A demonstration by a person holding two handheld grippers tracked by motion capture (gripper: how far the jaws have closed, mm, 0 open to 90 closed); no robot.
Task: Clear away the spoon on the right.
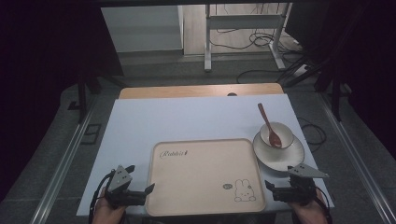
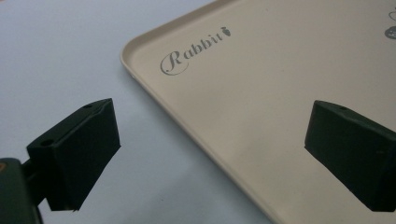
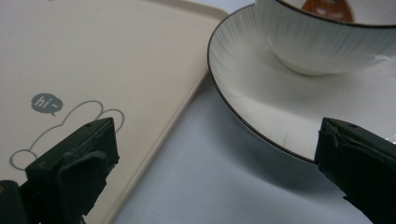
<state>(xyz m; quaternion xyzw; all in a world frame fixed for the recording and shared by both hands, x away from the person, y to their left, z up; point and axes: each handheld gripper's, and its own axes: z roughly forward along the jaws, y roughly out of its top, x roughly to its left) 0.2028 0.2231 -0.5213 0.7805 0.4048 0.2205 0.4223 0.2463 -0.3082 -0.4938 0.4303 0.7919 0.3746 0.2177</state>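
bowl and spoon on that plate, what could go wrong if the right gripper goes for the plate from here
The spoon leans loose in the bowl, its handle jutting past the rim; tilting the plate could tip it out. The bowl merely sits on the plate and may slide. The open right gripper is close to the tray edge and might nudge it.

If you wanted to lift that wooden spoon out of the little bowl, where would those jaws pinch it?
Probably on the bare handle of the spoon, which sticks up and away over the far rim of the bowl, clear of the saucer. Coming from above with the right gripper, jaws straddling the thin handle crosswise, looks easiest.
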